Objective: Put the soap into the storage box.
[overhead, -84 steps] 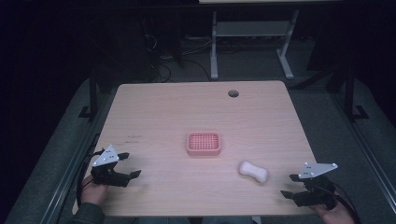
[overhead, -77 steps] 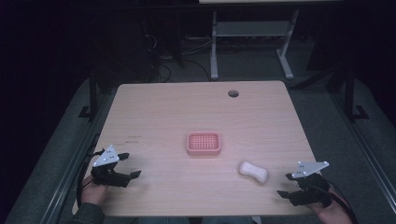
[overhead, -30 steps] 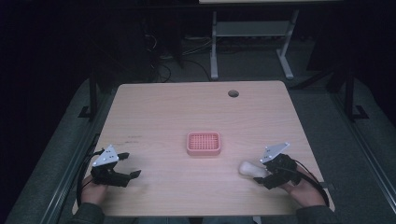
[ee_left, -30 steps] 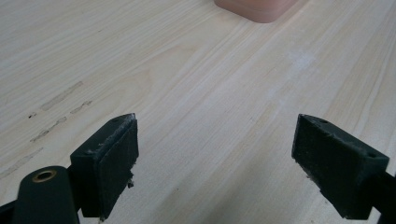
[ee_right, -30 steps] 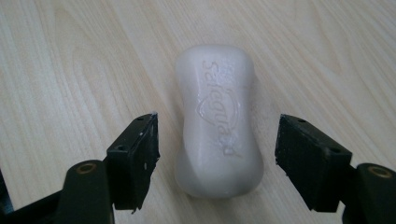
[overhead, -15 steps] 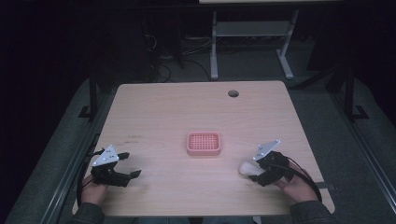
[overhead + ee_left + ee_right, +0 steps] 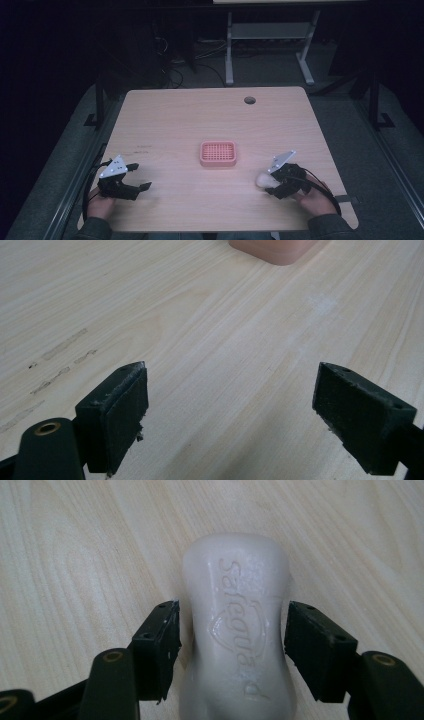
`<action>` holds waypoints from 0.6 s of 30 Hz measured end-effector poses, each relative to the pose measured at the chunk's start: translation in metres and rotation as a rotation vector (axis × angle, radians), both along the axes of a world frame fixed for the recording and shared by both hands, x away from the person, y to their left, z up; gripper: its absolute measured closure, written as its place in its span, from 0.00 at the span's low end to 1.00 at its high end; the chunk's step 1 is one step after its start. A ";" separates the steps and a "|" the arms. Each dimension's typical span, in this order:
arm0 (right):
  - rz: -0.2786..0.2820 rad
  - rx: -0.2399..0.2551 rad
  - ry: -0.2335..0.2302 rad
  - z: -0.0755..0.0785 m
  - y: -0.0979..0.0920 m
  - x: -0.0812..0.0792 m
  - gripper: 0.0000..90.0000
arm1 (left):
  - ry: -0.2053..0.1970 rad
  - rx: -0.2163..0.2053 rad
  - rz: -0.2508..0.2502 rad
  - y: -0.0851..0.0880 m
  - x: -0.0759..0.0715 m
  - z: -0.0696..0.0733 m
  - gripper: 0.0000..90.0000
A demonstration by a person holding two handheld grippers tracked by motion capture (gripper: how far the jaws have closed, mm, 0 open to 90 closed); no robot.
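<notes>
A white soap bar [image 7: 261, 179] with an embossed brand name lies on the wooden table [image 7: 200, 120] near the front right. My right gripper [image 7: 271, 182] straddles its narrow waist. In the right gripper view the soap bar [image 7: 235, 605] sits between the pads of the right gripper [image 7: 232, 640], whose jaws have just been closing and now stand against its two sides. A pink ridged soap dish [image 7: 218, 163] sits at mid-table, left of the soap. My left gripper [image 7: 141, 176] rests at the front left. In its own view the left gripper [image 7: 232, 410] is open over bare wood.
A round cable hole [image 7: 249, 100] is in the table's far side. A corner of the pink dish [image 7: 272, 250] shows at the top of the left gripper view. Faint pencil-like marks [image 7: 55, 360] lie on the wood. A white desk frame [image 7: 265, 45] stands beyond the table.
My right gripper came in from the front right corner to the soap and its jaws narrowed around the bar. The left gripper stayed put.
</notes>
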State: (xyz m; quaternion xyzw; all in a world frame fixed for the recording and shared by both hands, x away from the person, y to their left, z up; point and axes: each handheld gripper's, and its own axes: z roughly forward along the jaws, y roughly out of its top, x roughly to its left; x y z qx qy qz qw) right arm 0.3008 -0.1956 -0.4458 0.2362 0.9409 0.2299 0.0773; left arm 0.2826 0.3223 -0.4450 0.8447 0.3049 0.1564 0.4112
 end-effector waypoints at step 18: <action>-0.027 0.027 0.020 -0.006 -0.004 0.003 0.51 | -0.003 0.001 0.000 0.000 0.000 0.001 0.15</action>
